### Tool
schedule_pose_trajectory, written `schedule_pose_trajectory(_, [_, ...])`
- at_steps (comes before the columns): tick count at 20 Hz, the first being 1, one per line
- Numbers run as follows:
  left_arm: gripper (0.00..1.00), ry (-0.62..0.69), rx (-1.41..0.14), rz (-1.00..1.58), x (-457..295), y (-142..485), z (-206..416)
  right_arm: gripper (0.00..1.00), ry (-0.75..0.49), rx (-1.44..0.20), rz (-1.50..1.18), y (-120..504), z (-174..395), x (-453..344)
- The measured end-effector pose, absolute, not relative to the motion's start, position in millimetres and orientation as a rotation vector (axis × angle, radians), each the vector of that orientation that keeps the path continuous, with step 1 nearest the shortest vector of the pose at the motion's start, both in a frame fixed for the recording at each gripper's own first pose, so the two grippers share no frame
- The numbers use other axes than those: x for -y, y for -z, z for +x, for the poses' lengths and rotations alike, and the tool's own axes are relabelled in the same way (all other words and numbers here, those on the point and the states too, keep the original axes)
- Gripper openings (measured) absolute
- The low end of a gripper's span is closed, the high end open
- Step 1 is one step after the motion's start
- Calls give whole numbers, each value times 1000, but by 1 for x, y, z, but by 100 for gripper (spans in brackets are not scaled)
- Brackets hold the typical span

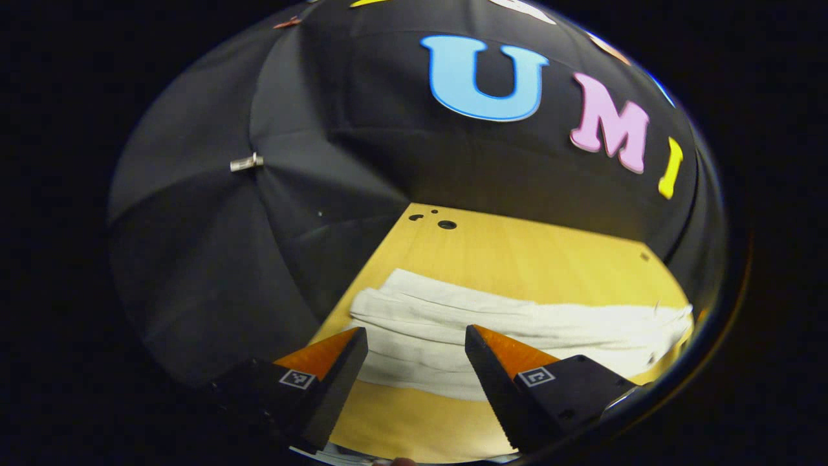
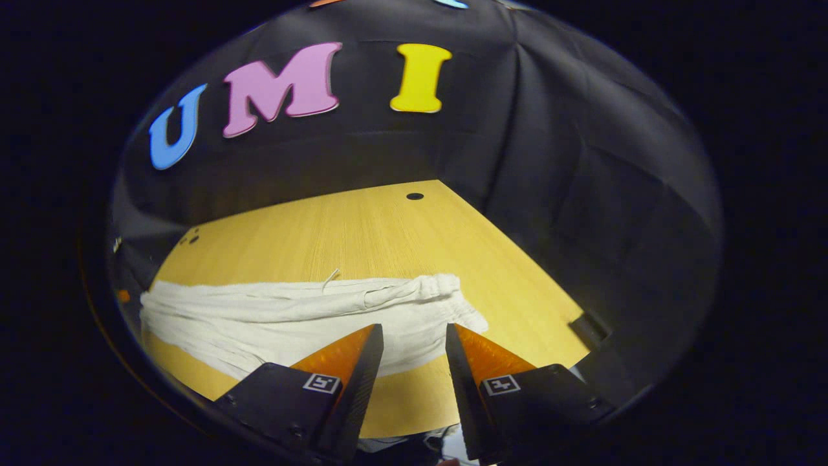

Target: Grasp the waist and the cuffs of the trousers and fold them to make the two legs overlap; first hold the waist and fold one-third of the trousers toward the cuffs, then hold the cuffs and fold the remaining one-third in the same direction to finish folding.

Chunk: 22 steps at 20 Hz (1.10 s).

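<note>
Nearest the lens in the left gripper view, the left gripper (image 1: 416, 340) stands spread wide and empty above the near edge of the tabletop (image 1: 517, 249), its fingers framing one end of the trousers (image 1: 491, 323). In the right gripper view the right gripper (image 2: 414, 336) is likewise parted and holds nothing, poised over the other end, where a gathered waistband (image 2: 420, 288) with a loose drawstring bunches up.

The trousers (image 2: 291, 310) lie as a long pale strip across the tabletop (image 2: 362, 226), parallel to its near edge and closer to that edge than to the far one. The strip looks narrow and layered, so the legs may already lie one on the other, though the creases make that hard to confirm.

If so, the step in hand is taking hold for the first third-fold from the waist. To do it well, each gripper should come down on a corner of the waistband, pinching through all the layers rather than the top one alone, then lift just enough to clear the cloth and carry the waist toward the cuffs in a straight line. Keeping both corners level should stop the fold skewing, and the drawstring is best tucked under so it does not trail out.
</note>
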<state>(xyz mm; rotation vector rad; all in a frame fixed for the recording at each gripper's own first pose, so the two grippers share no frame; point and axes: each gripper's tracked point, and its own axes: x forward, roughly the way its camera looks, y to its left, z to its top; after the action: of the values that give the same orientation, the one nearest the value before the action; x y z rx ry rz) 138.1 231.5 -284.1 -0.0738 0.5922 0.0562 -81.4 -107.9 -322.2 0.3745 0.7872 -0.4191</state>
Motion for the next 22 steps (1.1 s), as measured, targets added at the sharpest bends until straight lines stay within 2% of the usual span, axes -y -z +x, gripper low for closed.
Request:
schedule_pose_trajectory(2, [97, -60, -573, -217, -220, 277, 135, 65, 482, -795, 470, 332, -90, 114])
schedule_pose_trajectory(4, [92, -77, -555, -320, -216, 278, 137, 67, 520, -806, 560, 344, -94, 114])
schedule_pose_trajectory(6, [96, -93, -556, -371, -215, 280, 136, 65, 546, -819, 655, 359, -96, 114])
schedule_pose_trajectory(11, [95, -109, -586, -400, -208, 293, 126, 65, 650, -821, 890, 395, -90, 124])
schedule_pose_trajectory(13, [95, -114, -603, -396, -205, 296, 117, 66, 693, -843, 910, 410, -91, 132])
schedule_pose_trajectory(14, [91, -116, -608, -390, -203, 298, 115, 66, 713, -857, 906, 418, -92, 137])
schedule_pose_trajectory(15, [96, -118, -612, -387, -204, 298, 114, 66, 725, -864, 918, 422, -91, 140])
schedule_pose_trajectory(16, [96, -118, -617, -384, -202, 300, 112, 58, 729, -860, 945, 423, -85, 140])
schedule_pose_trajectory(17, [95, -122, -623, -379, -203, 300, 110, 66, 737, -861, 965, 427, -80, 142])
schedule_pose_trajectory(18, [96, -124, -626, -374, -204, 302, 110, 57, 748, -874, 970, 434, -79, 143])
schedule_pose_trajectory(19, [96, -128, -628, -373, -206, 302, 109, 65, 761, -879, 965, 436, -77, 147])
schedule_pose_trajectory(22, [95, -138, -645, -404, -205, 309, 107, 60, 834, -882, 984, 444, -76, 151])
